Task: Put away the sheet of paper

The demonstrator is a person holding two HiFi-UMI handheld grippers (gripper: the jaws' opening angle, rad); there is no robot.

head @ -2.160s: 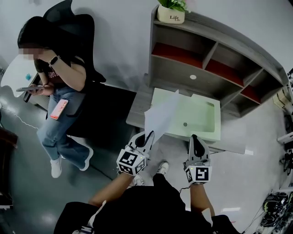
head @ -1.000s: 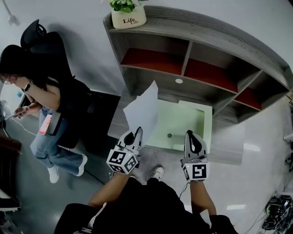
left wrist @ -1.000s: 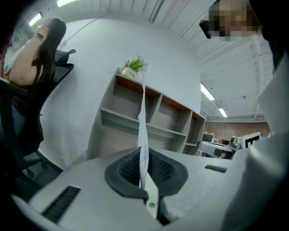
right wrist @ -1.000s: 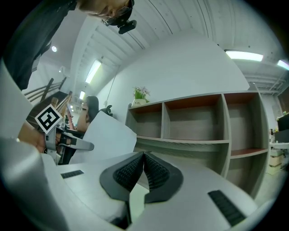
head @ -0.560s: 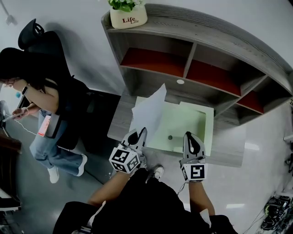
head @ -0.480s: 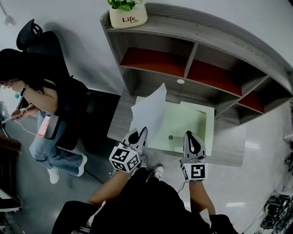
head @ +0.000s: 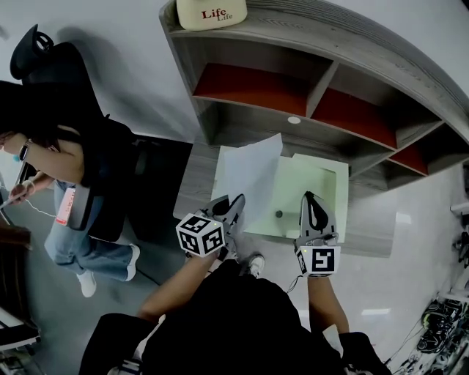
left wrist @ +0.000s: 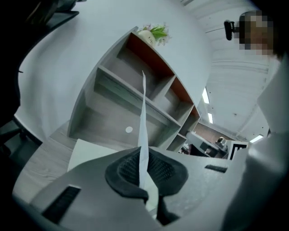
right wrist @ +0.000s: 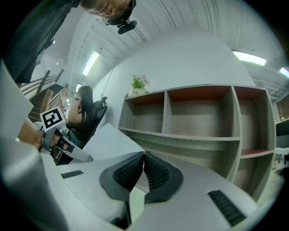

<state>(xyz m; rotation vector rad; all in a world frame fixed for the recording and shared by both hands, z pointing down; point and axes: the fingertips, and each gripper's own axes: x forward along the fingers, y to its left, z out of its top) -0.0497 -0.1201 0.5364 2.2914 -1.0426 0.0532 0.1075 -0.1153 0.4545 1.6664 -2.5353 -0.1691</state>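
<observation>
A white sheet of paper [head: 251, 179] is held up over the desk, its lower edge pinched in my left gripper [head: 236, 203], which is shut on it. In the left gripper view the sheet of paper [left wrist: 143, 117] stands edge-on between the black pads [left wrist: 160, 169]. My right gripper [head: 311, 205] hovers over the pale green mat [head: 312, 192] to the right of the sheet, shut with nothing in it. The right gripper view shows its pads [right wrist: 156, 171] closed together, the sheet [right wrist: 106, 142] off to the left.
A grey shelf unit [head: 322, 88] with red-backed compartments stands behind the desk [head: 192, 187]; a white plant pot [head: 214, 13] sits on top of it. A seated person [head: 66, 168] in a black chair is to the left of the desk.
The left gripper has carried the sheet forward and to the right, so it now hangs over the green mat. The view has moved closer to the shelf. The right gripper stays shut.
</observation>
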